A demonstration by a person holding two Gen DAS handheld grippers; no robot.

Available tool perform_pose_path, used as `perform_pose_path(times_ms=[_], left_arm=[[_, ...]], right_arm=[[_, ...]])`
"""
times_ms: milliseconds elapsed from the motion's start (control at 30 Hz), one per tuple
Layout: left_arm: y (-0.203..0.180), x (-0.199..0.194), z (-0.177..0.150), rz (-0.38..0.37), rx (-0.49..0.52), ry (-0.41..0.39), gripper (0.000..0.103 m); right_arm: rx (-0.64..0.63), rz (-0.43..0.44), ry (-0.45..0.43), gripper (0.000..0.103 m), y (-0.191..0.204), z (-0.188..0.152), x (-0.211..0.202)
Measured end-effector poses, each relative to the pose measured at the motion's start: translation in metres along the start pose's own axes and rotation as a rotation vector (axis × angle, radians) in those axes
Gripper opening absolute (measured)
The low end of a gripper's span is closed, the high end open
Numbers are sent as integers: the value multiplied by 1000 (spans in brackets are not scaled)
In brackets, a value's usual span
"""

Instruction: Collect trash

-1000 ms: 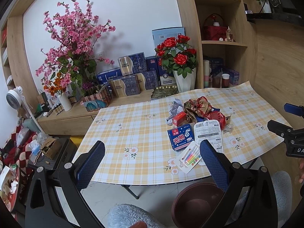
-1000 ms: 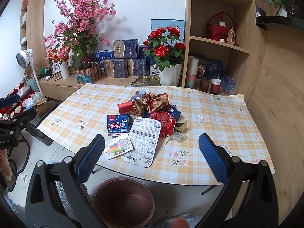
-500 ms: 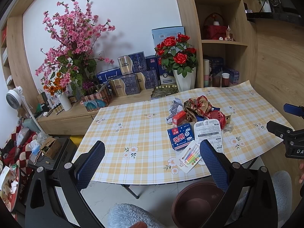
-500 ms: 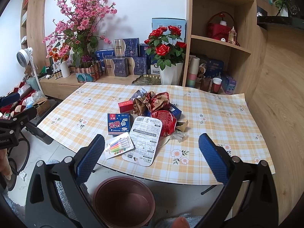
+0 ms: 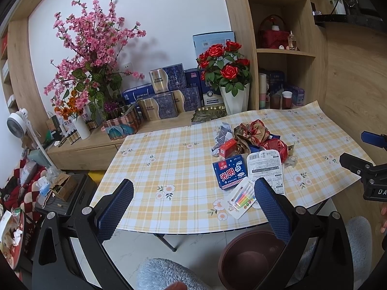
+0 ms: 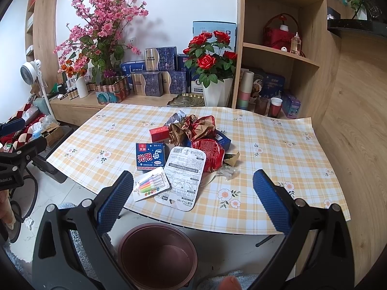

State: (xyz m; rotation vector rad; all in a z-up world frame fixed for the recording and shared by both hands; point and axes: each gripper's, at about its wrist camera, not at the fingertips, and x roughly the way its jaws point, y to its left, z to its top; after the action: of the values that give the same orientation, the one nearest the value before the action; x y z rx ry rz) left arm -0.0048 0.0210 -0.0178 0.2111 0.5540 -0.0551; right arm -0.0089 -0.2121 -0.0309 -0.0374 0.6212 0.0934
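Observation:
A heap of trash lies on the checked tablecloth (image 6: 266, 154): a blue carton (image 6: 150, 156) (image 5: 229, 173), a white blister card (image 6: 183, 174) (image 5: 264, 166), a pen pack (image 6: 151, 184) (image 5: 241, 197), a small red box (image 6: 158, 133), crumpled gold-red wrapper (image 6: 193, 128) (image 5: 251, 133) and a red bag (image 6: 209, 154). A brown bin (image 6: 157, 256) (image 5: 251, 258) stands on the floor below the table's front edge. My left gripper (image 5: 193, 207) and right gripper (image 6: 192, 200) are both open and empty, held short of the table.
Vases of red roses (image 6: 212, 72) and pink blossoms (image 6: 104, 29), gift boxes and shelves (image 6: 278, 50) stand behind the table. A fan (image 6: 31, 70) and clutter are at the left. A grey rug (image 5: 167, 275) lies on the floor.
Both grippers have crept slightly towards the table. Nothing on the table has moved.

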Motion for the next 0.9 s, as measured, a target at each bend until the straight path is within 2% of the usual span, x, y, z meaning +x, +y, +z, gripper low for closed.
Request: perform_pose_path(times_ms=[367,500,633,800,900], left_arm=[[-9,17,4,8,4,36,98],[-6,32,1,-81,-10,60,98],[5,51,-2,-45,-49,90,98],[22,76,-10,-41,-89,59,98],[26,93,-15,-17,-98,47,98]], right_arm=[[19,0,19,97,-2,-5,19],[49,4,15,97,-10,-8,27],[87,27,34,97,-20,-15,44],[123,86,98,97,-29,-29,80],[115,87,116,97,-30,-37,104]])
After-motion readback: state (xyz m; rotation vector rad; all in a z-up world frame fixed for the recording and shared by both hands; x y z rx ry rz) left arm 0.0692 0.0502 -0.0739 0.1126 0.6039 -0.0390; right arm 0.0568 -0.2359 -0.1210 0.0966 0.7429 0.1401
